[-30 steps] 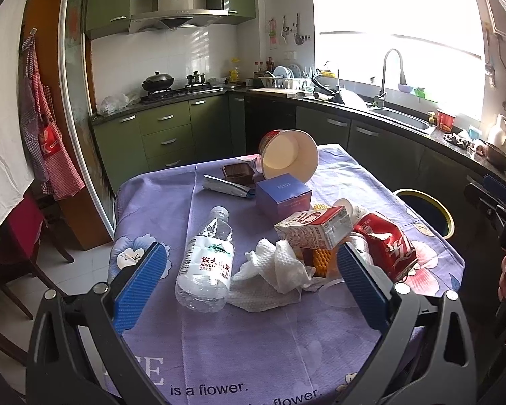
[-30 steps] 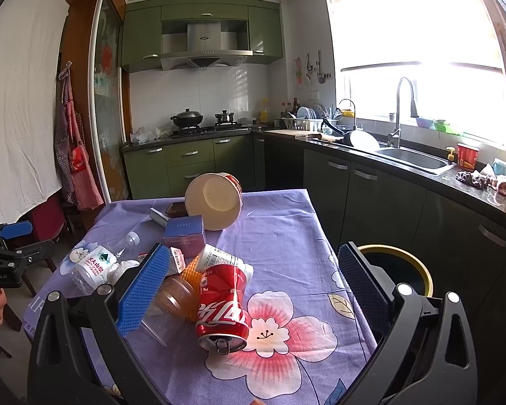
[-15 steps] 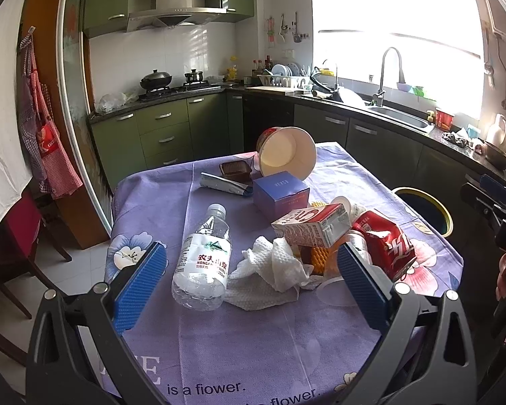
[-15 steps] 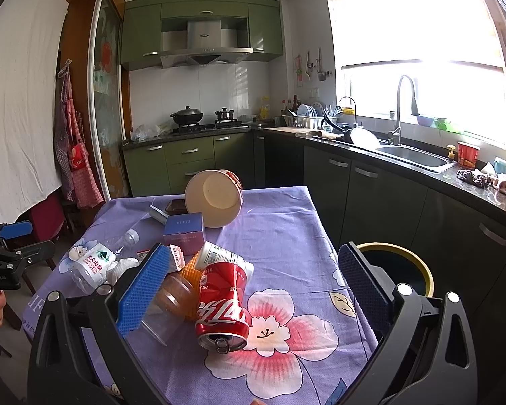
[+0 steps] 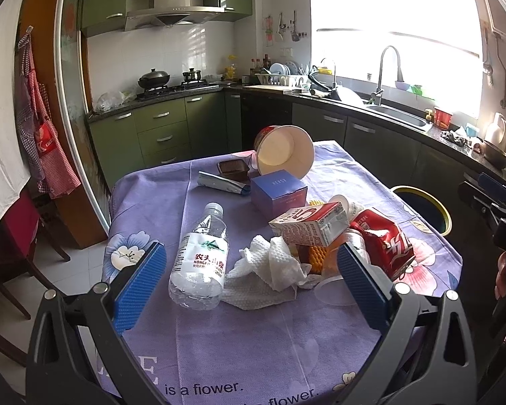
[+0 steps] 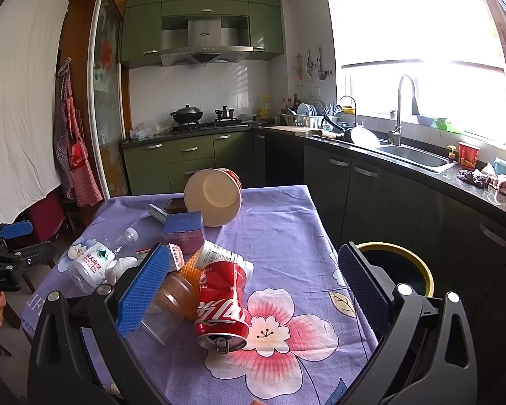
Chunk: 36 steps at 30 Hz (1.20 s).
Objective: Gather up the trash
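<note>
While hovering above the purple tablecloth [image 5: 239, 344] — both grippers spread wide, gripping nothing.

Left gripper [image 5: 251, 283] fingers apart, framing a plastic water bottle [image 5: 200, 258] lying on its side just beside a crumpled white tissue [image 5: 270, 270]. Right gripper [image 6: 253, 290] likewise parted, framing a dented red cola can [image 6: 223, 307] that touches a clear plastic cup [image 6: 167, 303] and a small white bottle [image 6: 219, 253]. Further back, a milk carton [image 5: 308, 227], a blue box [image 5: 278, 194] and a tipped paper bowl [image 5: 285, 153] — all resting on the table. Off the table's right edge, on the floor, a yellow-rimmed trash bin [image 6: 425, 273].
</note>
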### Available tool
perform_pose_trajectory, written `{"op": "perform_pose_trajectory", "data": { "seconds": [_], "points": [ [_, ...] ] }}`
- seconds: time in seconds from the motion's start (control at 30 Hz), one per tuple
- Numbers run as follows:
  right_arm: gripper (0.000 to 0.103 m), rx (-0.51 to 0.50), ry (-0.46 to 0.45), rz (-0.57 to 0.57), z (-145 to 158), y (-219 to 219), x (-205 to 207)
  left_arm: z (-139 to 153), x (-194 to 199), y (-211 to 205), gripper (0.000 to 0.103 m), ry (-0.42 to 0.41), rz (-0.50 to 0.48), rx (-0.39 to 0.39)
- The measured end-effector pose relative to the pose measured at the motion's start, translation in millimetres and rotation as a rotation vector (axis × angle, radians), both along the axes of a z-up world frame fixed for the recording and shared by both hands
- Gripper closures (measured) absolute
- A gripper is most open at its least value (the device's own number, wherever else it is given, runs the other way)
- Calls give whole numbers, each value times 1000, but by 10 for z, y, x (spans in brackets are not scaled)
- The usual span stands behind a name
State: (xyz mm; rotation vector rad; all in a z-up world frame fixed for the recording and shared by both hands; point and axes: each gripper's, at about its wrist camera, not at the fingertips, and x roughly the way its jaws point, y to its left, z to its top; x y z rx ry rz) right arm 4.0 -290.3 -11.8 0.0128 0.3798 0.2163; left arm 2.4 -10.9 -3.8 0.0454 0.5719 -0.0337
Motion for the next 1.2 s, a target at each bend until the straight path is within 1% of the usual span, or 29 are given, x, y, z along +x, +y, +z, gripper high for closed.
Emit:
{"op": "perform_pose_trajectory", "data": {
  "seconds": [0.87, 1.2],
  "points": [
    [4, 3, 16, -1, -63, 1, 67, -29, 38, -4, 7, 11, -1, 3],
    [4, 1, 56, 15, -132, -5, 197, -47, 248, 78, 7, 28, 7, 2]
  ]
}}
